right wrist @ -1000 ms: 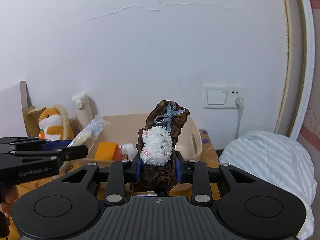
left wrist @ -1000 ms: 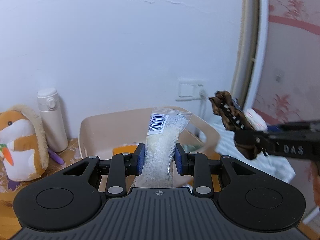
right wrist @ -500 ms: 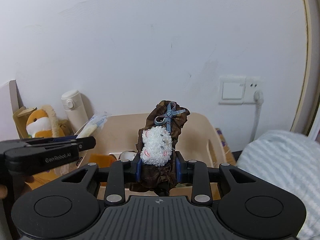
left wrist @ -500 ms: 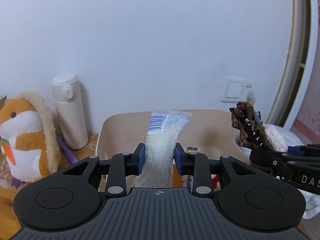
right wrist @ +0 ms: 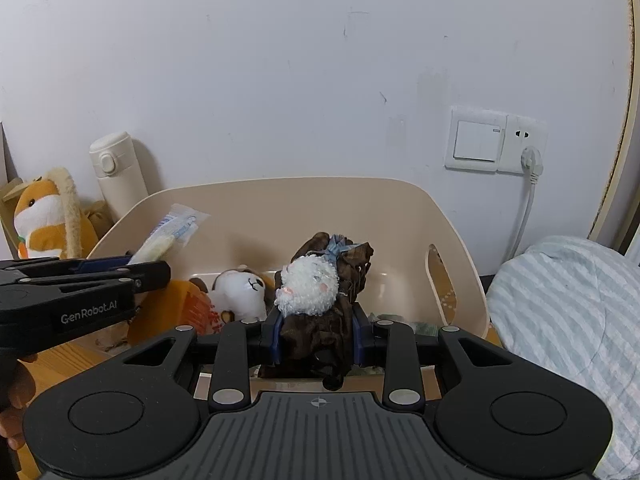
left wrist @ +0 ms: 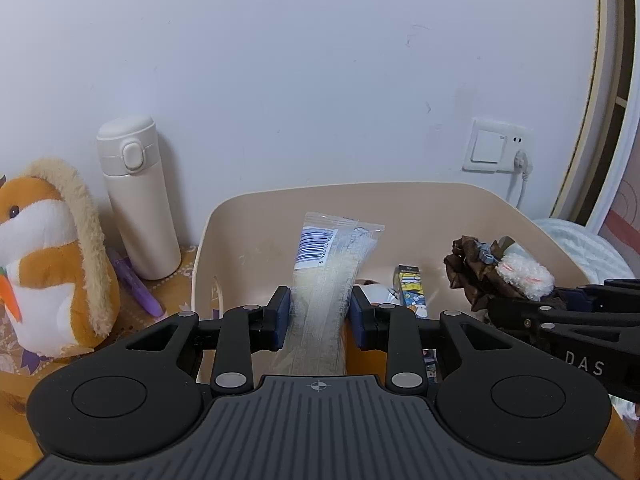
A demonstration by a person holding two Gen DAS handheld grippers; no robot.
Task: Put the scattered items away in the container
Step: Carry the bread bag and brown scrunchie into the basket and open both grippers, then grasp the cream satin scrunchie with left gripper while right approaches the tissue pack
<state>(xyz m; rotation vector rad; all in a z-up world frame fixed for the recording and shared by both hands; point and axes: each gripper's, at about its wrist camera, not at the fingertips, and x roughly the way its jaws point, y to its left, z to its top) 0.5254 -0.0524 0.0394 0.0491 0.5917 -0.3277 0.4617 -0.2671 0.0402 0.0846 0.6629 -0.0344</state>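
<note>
Left tool (left wrist: pixel 318 314), clamped on the packet (left wrist: pixel 324 280), and right tool (right wrist: pixel 318 330), clamped on the scrunchie (right wrist: pixel 324 280), have both moved over the bin (right wrist: pixel 400 196); release looks next.

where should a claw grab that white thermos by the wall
Grip the white thermos across its plain cylindrical body, below the lid, coming in level from the front. It stands upright against the wall, so the back is closed off, and the plush hamster crowds its left; the lid's latch button makes the top an uneven hold.
</note>
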